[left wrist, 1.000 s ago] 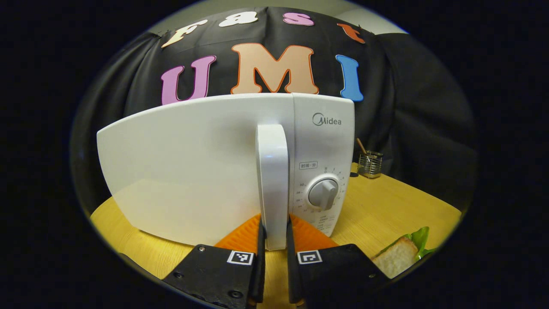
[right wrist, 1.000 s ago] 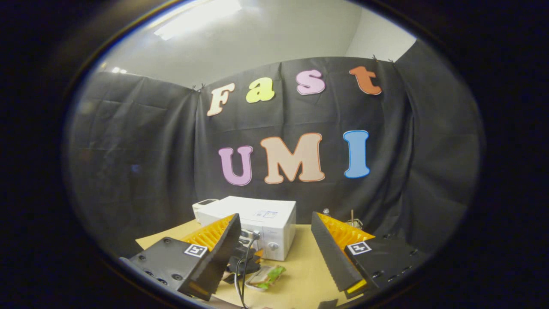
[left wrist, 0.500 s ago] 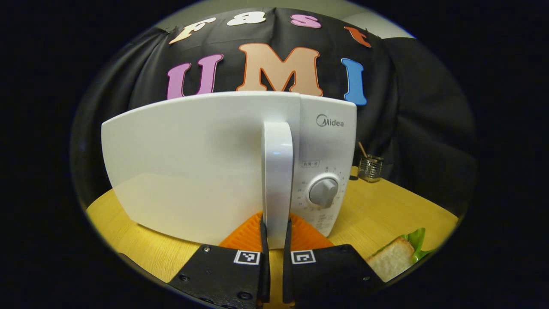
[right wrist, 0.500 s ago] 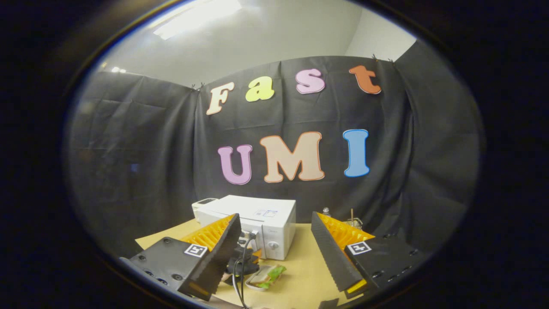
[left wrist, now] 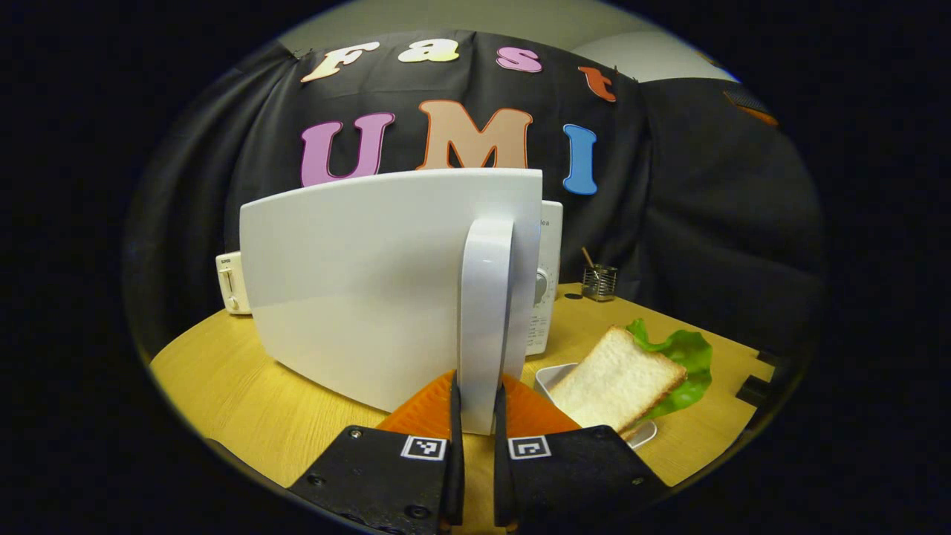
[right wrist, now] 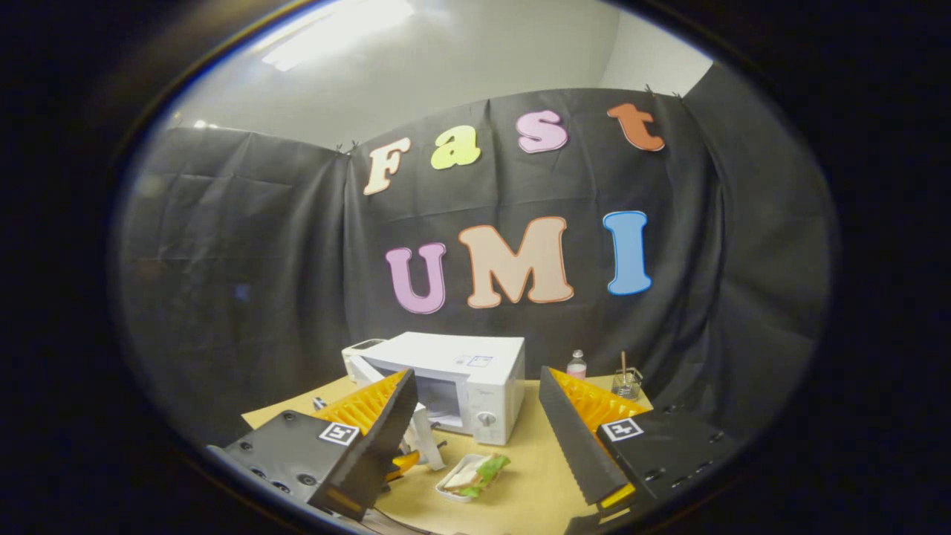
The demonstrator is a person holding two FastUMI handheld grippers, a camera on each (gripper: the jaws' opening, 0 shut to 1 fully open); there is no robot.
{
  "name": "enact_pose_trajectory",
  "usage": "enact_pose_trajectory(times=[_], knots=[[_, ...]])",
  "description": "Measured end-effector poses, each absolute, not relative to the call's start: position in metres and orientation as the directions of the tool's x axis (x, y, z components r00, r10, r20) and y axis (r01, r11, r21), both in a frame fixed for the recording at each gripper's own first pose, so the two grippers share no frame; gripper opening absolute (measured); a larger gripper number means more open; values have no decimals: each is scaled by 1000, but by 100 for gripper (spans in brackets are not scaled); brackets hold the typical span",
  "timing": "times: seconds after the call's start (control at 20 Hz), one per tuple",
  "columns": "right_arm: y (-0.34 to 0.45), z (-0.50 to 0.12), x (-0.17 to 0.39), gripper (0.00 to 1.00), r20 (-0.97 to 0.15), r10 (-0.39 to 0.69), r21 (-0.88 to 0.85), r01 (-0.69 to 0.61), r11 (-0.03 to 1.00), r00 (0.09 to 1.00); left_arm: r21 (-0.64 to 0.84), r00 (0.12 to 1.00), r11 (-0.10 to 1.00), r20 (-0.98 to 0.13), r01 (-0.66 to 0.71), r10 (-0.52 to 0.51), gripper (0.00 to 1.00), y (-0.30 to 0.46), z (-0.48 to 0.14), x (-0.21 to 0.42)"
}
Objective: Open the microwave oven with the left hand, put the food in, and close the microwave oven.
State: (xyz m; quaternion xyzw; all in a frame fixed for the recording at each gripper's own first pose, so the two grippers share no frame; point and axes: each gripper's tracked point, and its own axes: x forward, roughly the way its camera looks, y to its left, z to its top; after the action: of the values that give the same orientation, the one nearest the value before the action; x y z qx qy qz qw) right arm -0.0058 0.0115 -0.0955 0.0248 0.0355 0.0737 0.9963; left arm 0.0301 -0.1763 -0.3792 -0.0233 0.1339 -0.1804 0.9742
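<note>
on the desk, the left tool is clamped on the handle of the microwave's part-open door, sandwich in its dish beside, right tool spread wide above.

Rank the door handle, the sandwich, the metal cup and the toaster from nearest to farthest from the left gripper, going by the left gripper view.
1. Door handle: clamped between the left gripper fingers.
2. Sandwich: just right, in its tray.
3. Toaster at far left and metal cup at far right: too close to call.
</note>
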Motion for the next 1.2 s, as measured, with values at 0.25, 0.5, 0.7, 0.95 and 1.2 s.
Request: enact_pose_trajectory(times=[0.25,0.5,0.7,0.95,1.2], knots=[[20,-114,-3,96,-95,165,57,-160,985,982,-74,910,944,-251,322,-330,27,-150,-378,9],[28,-132,5,96,-120,179,75,-171,982,976,-79,916,954,-266,291,-301,26,-123,-380,-10],[38,-144,12,96,-138,204,104,-190,976,969,-59,922,963,-277,264,-270,40,-93,-378,-23],[46,-164,24,96,-178,213,99,-198,975,961,-119,926,977,-316,178,-207,77,-49,-382,-35],[56,-196,32,96,-249,227,89,-211,973,942,-156,924,981,-348,112,-161,97,-11,-383,-50]])
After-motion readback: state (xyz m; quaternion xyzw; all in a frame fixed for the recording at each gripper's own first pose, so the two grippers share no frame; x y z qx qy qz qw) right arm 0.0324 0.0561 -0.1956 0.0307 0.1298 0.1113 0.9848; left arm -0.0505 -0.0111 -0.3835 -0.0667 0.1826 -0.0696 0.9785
